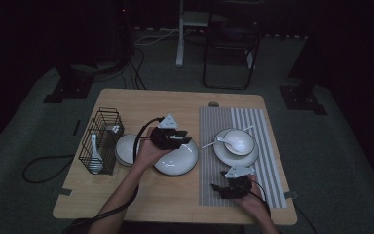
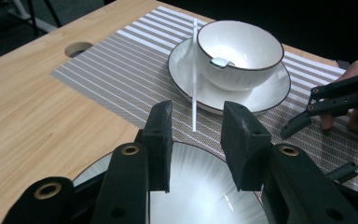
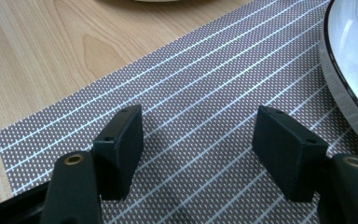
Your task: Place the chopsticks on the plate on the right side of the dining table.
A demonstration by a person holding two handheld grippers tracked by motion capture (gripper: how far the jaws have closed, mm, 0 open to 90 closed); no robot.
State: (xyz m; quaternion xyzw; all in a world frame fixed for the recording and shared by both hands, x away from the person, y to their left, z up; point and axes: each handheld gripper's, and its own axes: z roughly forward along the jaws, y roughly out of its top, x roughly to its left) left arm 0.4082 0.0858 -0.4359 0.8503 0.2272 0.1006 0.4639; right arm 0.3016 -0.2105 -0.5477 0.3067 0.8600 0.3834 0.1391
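My left tool (image 2: 196, 116) hangs over the far edge of the white, dark-rimmed plate (image 1: 182, 162) at the middle of the bench (image 1: 175, 100). In the left gripper view its two black jaws stand apart above the plate's ribbed inside. Nothing is between the pads, so this tool is released and not grasping the plate. The plate lies on bare wood, just left of the striped placemat (image 1: 209, 126).

Past the jaws, in the upper right of that view, a white bowl (image 2: 240, 51) sits on a wide dish (image 2: 265, 93) on the placemat. A spoon's long white handle (image 2: 194, 70) runs out of the bowl towards my tool.

My right tool (image 3: 198, 140) is in the lower right of the high view, low over the near end of the placemat. Its jaws are wide apart with only the weave between them, so it too is released. The dish's rim shows at the right edge of the right gripper view.

At the left of the high view, a wire basket (image 1: 104, 122) holds a white ladle spoon (image 1: 94, 157). A small bowl (image 1: 125, 148) rests between the basket and the plate.
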